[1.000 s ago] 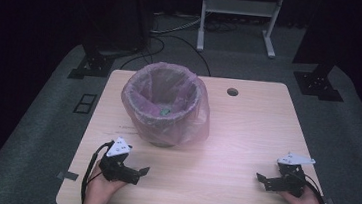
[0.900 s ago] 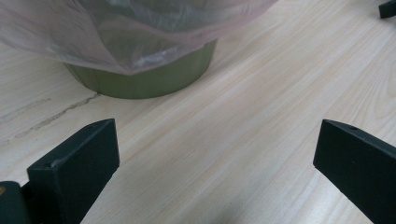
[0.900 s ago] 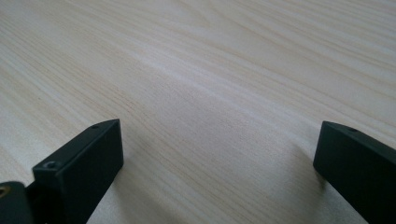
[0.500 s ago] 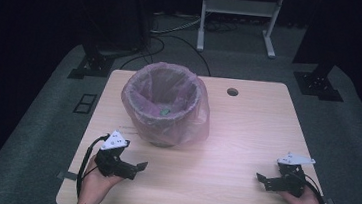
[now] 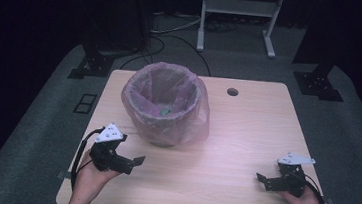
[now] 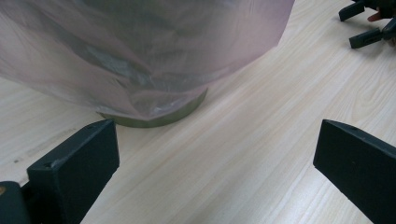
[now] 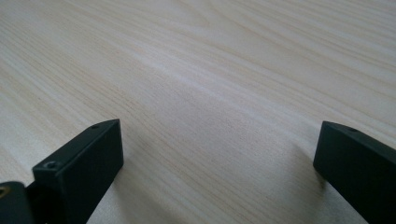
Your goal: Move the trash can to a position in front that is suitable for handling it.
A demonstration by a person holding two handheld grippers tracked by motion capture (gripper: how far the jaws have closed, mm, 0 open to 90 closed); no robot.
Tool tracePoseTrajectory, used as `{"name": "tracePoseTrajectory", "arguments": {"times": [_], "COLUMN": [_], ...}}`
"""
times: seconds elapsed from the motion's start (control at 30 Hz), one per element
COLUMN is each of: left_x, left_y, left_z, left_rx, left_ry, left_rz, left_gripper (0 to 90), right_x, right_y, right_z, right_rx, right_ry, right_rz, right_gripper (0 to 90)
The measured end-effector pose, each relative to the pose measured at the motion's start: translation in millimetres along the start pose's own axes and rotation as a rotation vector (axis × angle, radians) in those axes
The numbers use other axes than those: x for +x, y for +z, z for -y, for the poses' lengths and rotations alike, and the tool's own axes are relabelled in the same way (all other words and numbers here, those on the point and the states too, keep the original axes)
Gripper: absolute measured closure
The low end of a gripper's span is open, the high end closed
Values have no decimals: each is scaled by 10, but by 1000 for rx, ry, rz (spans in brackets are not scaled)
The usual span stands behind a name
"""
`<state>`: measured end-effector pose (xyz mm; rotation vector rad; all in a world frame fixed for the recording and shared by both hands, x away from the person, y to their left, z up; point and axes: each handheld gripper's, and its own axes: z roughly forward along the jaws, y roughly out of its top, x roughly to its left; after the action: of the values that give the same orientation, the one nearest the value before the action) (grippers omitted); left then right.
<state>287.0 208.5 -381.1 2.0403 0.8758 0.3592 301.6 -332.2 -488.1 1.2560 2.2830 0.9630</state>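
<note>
left hand-held gripper (image 5: 130,161) is seen lower left of the high view, jaws spread apart, nothing clamped. compared with a second ago it is shifted slightly down and left, drawn back from the bin (image 5: 166,105); over the last half second little further change is noted. right hand-held gripper (image 5: 267,182) is unchanged at lower right, jaws apart, resting low over bare desk (image 5: 246,133).

bin is placed upper left of centre on the desk, lined with a pale pink bag (image 6: 154,51) draped over the rim and hanging loose down the sides. in the left gripper view the bag skirt and bin base (image 6: 159,119) are framed at upper left, close ahead of the jaws but not touched.

judgement: no grasp is started; the left side is likely being lined up on the bag.
</note>
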Motion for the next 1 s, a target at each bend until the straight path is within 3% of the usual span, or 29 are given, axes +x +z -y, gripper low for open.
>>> {"name": "tracePoseTrajectory", "arguments": {"times": [0.53, 1.0], "left_x": [127, 356], "left_y": [-206, -253], "left_z": [-428, -835], "left_rx": [-29, -33], "left_ry": [-4, -14], "left_rz": [-10, -19], "left_gripper": [0, 0], "right_x": [0, 0], "right_y": [0, 0], "right_z": [0, 0], "right_rx": [0, 0], "right_ry": [0, 0], "right_rz": [0, 0], "right_gripper": [3, 3]}}
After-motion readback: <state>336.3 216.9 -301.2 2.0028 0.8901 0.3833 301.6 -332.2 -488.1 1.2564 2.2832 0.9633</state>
